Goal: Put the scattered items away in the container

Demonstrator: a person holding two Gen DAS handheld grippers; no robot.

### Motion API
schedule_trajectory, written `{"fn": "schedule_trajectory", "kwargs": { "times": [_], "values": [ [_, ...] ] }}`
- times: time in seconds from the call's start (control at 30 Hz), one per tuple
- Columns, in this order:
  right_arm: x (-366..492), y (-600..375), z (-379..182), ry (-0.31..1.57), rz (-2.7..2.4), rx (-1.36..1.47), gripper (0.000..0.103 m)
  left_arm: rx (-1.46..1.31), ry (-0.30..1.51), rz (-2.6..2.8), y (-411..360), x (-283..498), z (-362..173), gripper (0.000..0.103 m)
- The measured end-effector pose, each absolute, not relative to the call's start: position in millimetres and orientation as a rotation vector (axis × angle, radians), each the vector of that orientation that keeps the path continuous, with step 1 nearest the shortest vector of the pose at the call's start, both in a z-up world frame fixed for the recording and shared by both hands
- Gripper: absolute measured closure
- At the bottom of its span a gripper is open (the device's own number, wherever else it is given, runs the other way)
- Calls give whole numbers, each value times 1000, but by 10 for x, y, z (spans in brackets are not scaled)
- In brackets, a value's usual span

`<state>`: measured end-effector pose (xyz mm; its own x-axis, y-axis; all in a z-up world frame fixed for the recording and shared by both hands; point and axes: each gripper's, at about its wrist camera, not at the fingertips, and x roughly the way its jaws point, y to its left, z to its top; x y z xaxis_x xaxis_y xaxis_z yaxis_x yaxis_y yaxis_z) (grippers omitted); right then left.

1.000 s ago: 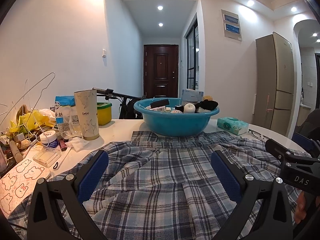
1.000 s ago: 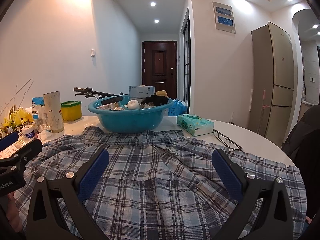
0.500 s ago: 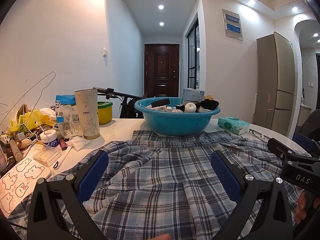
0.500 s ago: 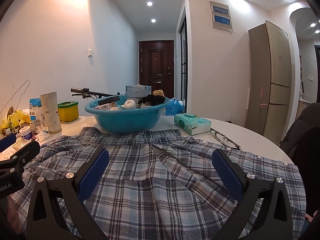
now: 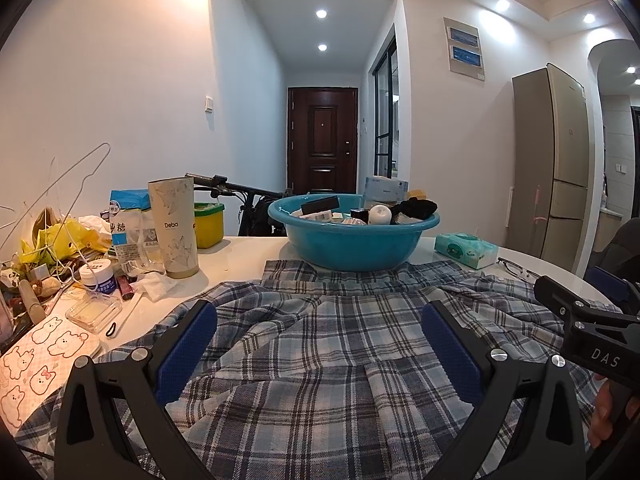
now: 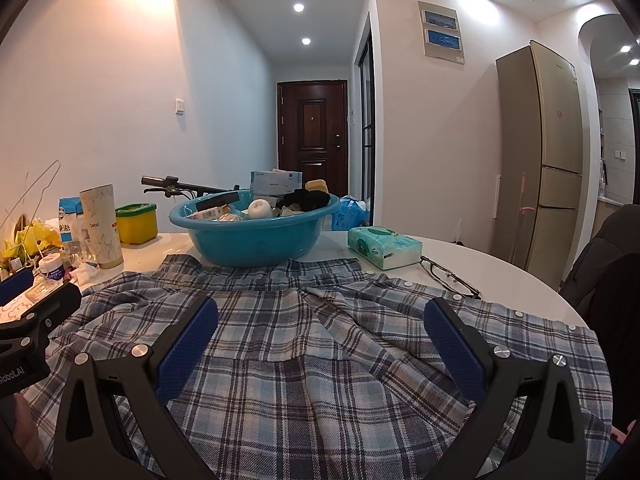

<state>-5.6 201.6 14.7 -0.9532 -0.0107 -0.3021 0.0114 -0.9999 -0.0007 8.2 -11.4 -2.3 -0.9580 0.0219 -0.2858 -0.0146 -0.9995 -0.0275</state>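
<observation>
White table (image 6: 492, 268) | plaid shirt (image 5: 320, 344) beneath both spread hand-held grippers (image 5: 320, 344) (image 6: 320, 340) | teal basin (image 5: 352, 244) beyond

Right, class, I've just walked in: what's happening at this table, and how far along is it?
A person holds two grippers, the left gripper and the right gripper, both open and empty, above a plaid shirt spread on the white table. The blue basin already holds several small items. A tissue pack, glasses, a tall cup and clutter on the left remain outside it.
</observation>
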Motion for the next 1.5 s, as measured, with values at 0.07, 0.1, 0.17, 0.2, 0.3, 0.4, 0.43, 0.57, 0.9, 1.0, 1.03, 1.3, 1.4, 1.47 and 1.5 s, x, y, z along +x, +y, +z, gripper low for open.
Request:
{"fn": "schedule_trajectory", "kwargs": {
  "times": [0.07, 0.1, 0.17, 0.2, 0.3, 0.4, 0.43, 0.57, 0.9, 1.0, 1.03, 1.3, 1.4, 1.47, 1.5],
  "values": [
    [-55, 2015, 148, 3, -3094, 478, 1, -451, -39, 3090, -116, 83, -22, 0],
    [-56, 2015, 147, 3, -3094, 478, 1, -451, -39, 3090, -121, 86, -23, 0],
    [-56, 2016, 147, 4, -3094, 478, 1, -451, -38, 3089, -115, 82, -22, 0],
    [-56, 2017, 147, 3, -3094, 478, 1, -451, -38, 3090, -121, 85, -23, 0],
    [-56, 2015, 147, 3, -3094, 478, 1, -452, -39, 3090, -118, 86, -22, 0],
    [-58, 2015, 147, 3, -3093, 480, 1, -452, -39, 3090, -113, 81, -20, 0],
    [-59, 2014, 145, 2, -3092, 482, 1, -452, -38, 3090, -113, 81, -20, 0],
    [-66, 2008, 141, 2, -3091, 483, 1, -451, -33, 3083, -104, 100, -17, 0],
    [-57, 2021, 143, -1, -3094, 483, 1, -453, -33, 3084, -104, 92, -15, 0],
    [-59, 2019, 142, -2, -3093, 484, 1, -453, -33, 3084, -103, 90, -15, 0],
    [-59, 2019, 142, -2, -3093, 484, 1, -453, -33, 3084, -103, 90, -15, 0],
    [-63, 2029, 139, -6, -3098, 490, 1, -454, -33, 3084, -104, 92, -15, 0],
    [-64, 2032, 134, -6, -3099, 491, 1, -453, -32, 3084, -109, 97, -15, 0],
    [-62, 2036, 135, -5, -3098, 489, 1, -454, -33, 3084, -108, 94, -16, 0],
    [-65, 2038, 136, -6, -3098, 490, 1, -454, -33, 3084, -106, 93, -16, 0]
  ]
}}
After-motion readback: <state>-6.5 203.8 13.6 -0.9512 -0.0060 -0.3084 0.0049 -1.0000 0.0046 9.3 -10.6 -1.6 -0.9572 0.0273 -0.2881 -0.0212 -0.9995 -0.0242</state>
